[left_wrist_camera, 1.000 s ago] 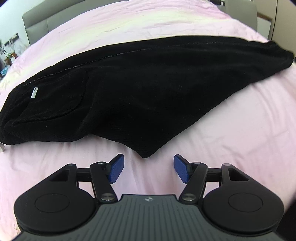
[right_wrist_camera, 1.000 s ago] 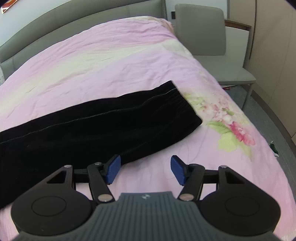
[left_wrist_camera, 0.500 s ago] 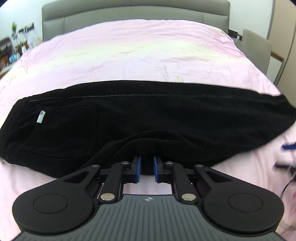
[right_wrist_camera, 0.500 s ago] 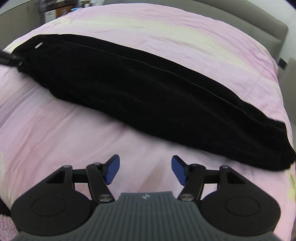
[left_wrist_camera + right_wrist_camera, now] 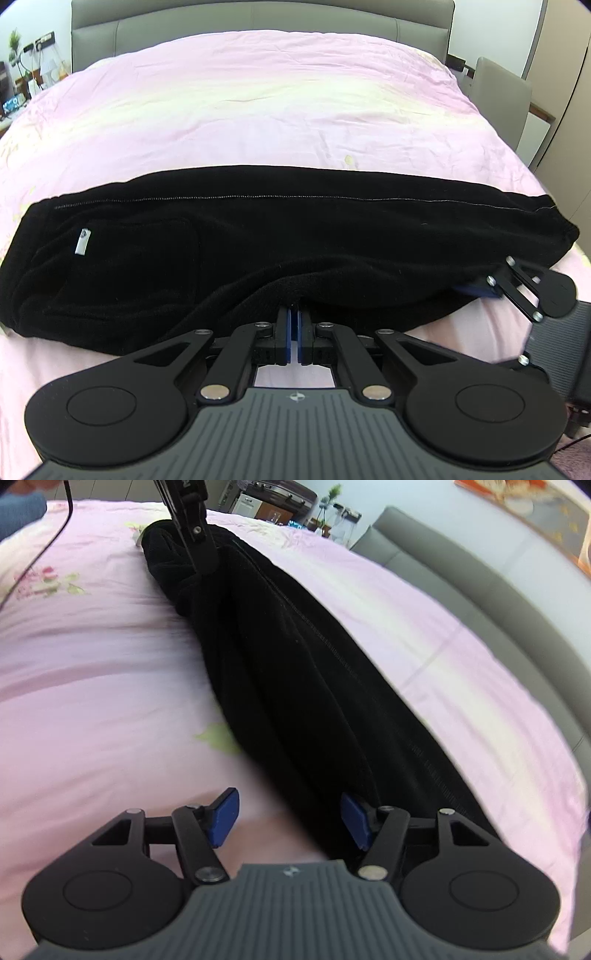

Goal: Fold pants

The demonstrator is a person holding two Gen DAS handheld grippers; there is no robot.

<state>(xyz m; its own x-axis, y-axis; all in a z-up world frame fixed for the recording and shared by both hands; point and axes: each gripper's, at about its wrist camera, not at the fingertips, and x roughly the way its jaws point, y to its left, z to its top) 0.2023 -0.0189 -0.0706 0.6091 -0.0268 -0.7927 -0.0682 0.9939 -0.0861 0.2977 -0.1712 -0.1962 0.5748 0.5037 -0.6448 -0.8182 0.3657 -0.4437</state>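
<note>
Brightness: both my views are well lit, with even, soft daylight-like light.
Glare: the pink bedsheet washes out to pale yellow-white across its middle.
Shadows: faint; only a soft one under the near edge of the black pants.
Detail loss: the pants read as near-solid black, with folds barely visible.
Blur: my right view smears along the bed's near edge.
Distortion: strong fisheye bending, with dark corners.

text: none legible | white tag on black pants: small round mark, too small to read | gripper body emblem: small logo without letters | wall picture: blurred, unreadable
</note>
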